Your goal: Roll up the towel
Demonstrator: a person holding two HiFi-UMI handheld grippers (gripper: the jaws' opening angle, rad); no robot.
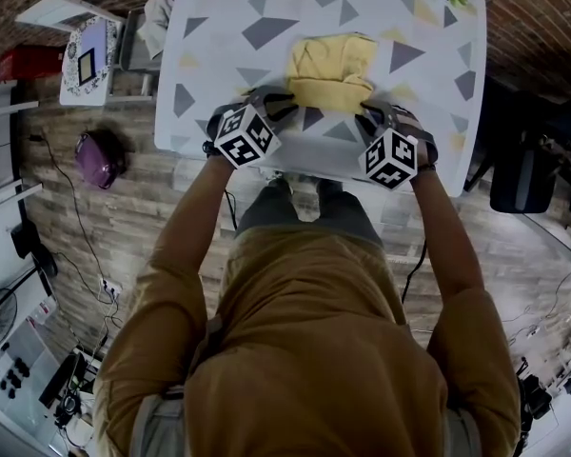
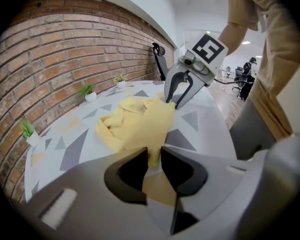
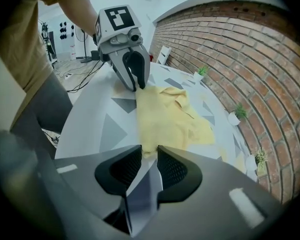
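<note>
A yellow towel [image 1: 331, 69] lies partly bunched on the white table [image 1: 219, 55] with its grey and yellow triangle pattern. My left gripper [image 1: 271, 103] is at the towel's near left corner and my right gripper [image 1: 376, 114] at its near right corner. In the left gripper view the towel's [image 2: 137, 124] edge runs down between the jaws of the left gripper [image 2: 155, 156], which pinch it. In the right gripper view the right gripper [image 3: 149, 154] is shut on the towel's [image 3: 167, 116] near edge. Each view shows the other gripper [image 2: 177, 100] [image 3: 137, 86] with its tips on the cloth.
Small potted plants [image 2: 88, 91] [image 3: 237, 114] stand along the table's far side by the brick wall. A chair [image 2: 160, 59] is at the table's end. On the floor to the left lie a purple bag [image 1: 97, 155] and cables.
</note>
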